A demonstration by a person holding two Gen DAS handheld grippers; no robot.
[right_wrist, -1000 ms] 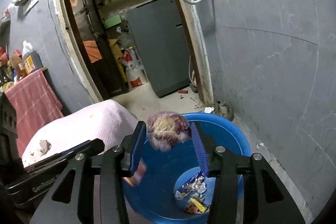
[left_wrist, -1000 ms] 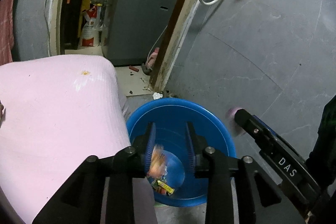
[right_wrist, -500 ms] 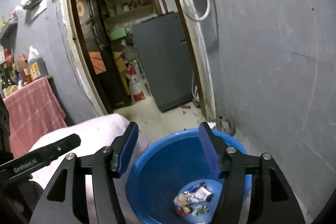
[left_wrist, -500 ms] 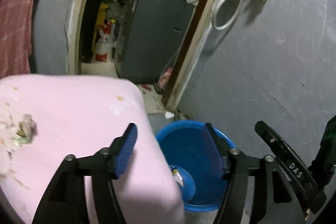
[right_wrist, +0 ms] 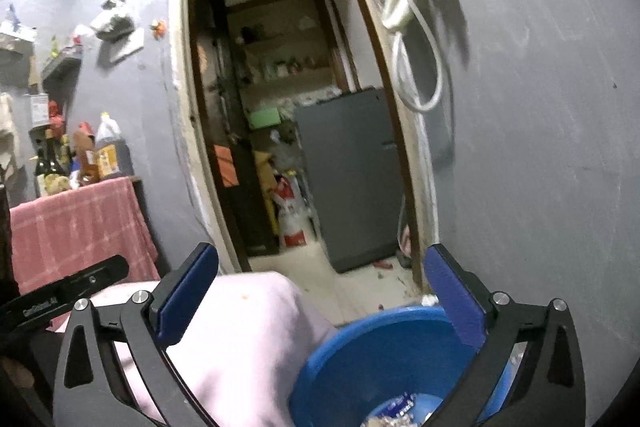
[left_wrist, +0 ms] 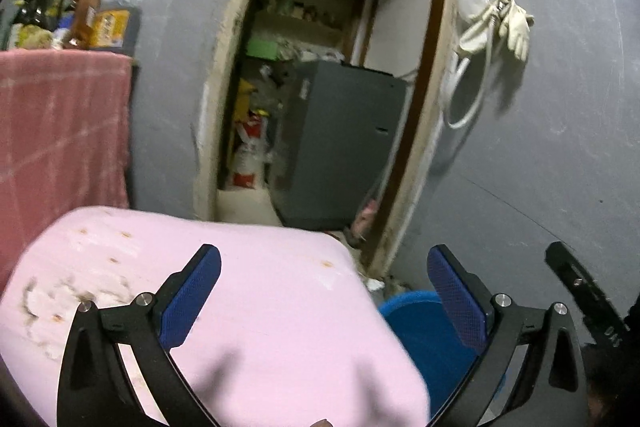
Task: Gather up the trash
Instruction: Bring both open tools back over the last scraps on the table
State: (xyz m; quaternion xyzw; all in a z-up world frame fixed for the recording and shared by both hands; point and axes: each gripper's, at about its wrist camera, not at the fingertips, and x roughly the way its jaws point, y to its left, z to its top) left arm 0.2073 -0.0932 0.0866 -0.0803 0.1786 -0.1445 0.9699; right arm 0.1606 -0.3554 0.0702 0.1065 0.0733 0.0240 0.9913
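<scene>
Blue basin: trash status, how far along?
Done: wrappers lie in the blue basin. In hand: nothing; left gripper and right gripper are both open and empty. Left: scraps on the pink cloth at its left side.

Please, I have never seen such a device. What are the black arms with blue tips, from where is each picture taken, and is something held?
These are two hand-held grippers; a person carries one in each hand, there is no robot arm. Each has a wide-angle camera looking forward along its two fingers, so the pictures look round and bent. One picture comes from the left gripper, the other from the right gripper. The blue tips are the finger pads.

Both grippers are open and hold nothing.

Below them is a pink cloth with some pale scraps near its left edge; they are blurred, so I cannot say what they are. Beside the cloth, lower down, stands a blue basin, and the right view shows some wrappers in its bottom. Behind is a grey wall with a doorway and hanging gloves.
</scene>
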